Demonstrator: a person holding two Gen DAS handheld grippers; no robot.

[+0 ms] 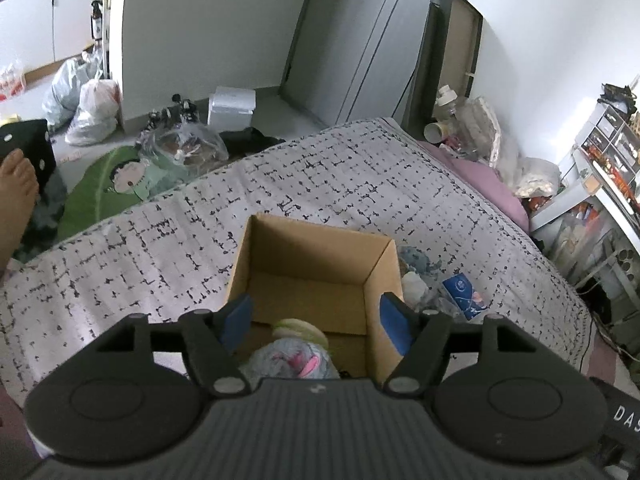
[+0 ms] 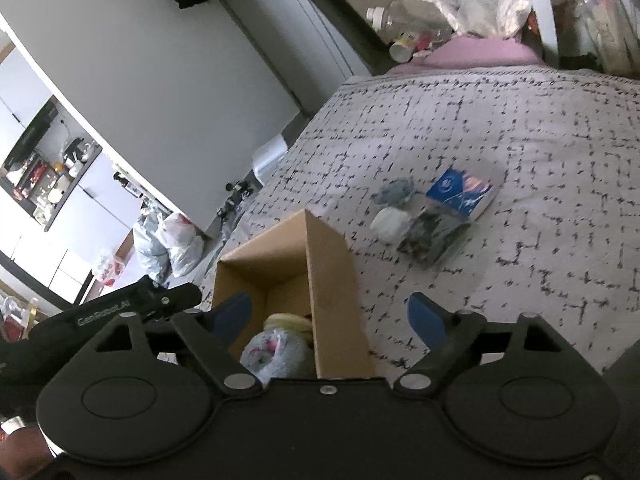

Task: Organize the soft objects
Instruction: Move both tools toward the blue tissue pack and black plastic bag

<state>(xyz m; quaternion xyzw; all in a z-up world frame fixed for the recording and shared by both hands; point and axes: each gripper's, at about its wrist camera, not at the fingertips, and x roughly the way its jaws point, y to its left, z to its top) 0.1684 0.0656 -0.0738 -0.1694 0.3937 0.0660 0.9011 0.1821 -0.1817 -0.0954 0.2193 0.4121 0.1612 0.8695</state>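
Cardboard box (image 1: 308,276) open-topped on patterned bedspread (image 1: 360,184). Inside, near end: grey plush with pink marks (image 1: 288,362), pale green-cream soft item (image 1: 300,330) just behind it; both partly hidden by gripper bodies.

Left gripper (image 1: 316,320) released, jaws apart over box, nothing between pads. Right gripper (image 2: 330,318) released, jaws spread wide, straddling box's right wall.

At 2 o'clock from box, four loose items bunched: grey-blue plush (image 2: 394,192), white soft ball (image 2: 388,222), blue packet (image 2: 460,192), dark clear-wrapped bundle (image 2: 432,236), contents unclear.

Bags (image 1: 86,104) on floor at 10 o'clock. Bare foot (image 1: 18,184) cut off at left edge.
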